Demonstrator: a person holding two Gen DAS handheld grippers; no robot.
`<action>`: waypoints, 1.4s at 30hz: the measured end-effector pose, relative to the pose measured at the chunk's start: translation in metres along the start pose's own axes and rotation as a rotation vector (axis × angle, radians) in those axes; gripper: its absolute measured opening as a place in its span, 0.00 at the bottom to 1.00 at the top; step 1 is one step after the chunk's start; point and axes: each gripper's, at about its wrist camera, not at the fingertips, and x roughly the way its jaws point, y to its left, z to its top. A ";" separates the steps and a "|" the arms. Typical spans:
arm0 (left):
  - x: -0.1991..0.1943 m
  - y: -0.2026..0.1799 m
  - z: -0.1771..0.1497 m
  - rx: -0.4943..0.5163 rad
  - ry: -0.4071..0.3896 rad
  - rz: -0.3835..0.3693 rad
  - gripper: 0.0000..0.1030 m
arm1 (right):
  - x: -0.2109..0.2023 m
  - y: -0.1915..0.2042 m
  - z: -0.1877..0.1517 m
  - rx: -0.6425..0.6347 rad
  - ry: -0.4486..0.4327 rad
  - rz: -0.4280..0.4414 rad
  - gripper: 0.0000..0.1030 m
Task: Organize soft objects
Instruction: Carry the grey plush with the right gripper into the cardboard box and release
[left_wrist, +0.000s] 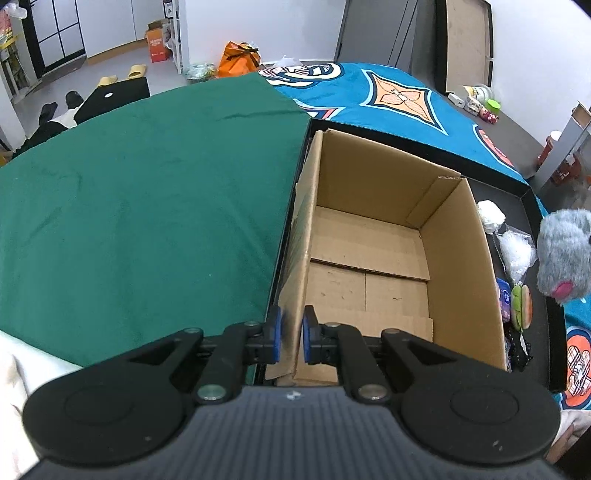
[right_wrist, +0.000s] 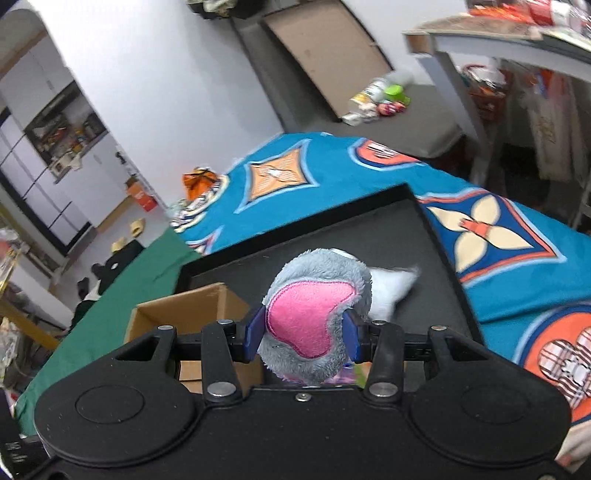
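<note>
Green cloth (left_wrist: 140, 192): spread over the left part of the surface, up against the black tray's left edge.
Left gripper (left_wrist: 291, 338): pinched tight on the near left wall of the cardboard box (left_wrist: 373, 236), one blue pad on each face of the wall.
Cardboard box: open-topped and bare inside, standing in the left part of the black tray (left_wrist: 528, 206).
Loose items: a white wad (left_wrist: 491, 216), a clear plastic bag (left_wrist: 517, 251) and a small burger-shaped toy (left_wrist: 521, 306) lie in the tray's strip right of the box.
Plush toy (right_wrist: 314, 321): grey fur with a pink patch, raised above the tray to the right of the box; in the left wrist view it shows at the right edge, above the tray's rim.
Right gripper (right_wrist: 304, 334): half-wide, its blue pads pressing into both sides of the plush toy.
White pillow (right_wrist: 391, 291): small, on the tray floor just behind the plush toy.
Patterned blanket (right_wrist: 498, 236): blue and orange, under and beyond the tray on the right.
</note>
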 end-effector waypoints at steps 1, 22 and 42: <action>0.000 0.001 0.000 -0.006 -0.002 -0.002 0.10 | -0.001 0.005 0.000 -0.013 -0.004 0.009 0.42; 0.007 0.018 -0.004 -0.063 -0.002 -0.068 0.10 | 0.014 0.098 -0.019 -0.281 -0.009 0.082 0.42; 0.014 0.024 -0.003 -0.092 0.020 -0.093 0.12 | 0.032 0.116 -0.031 -0.348 0.058 0.049 0.78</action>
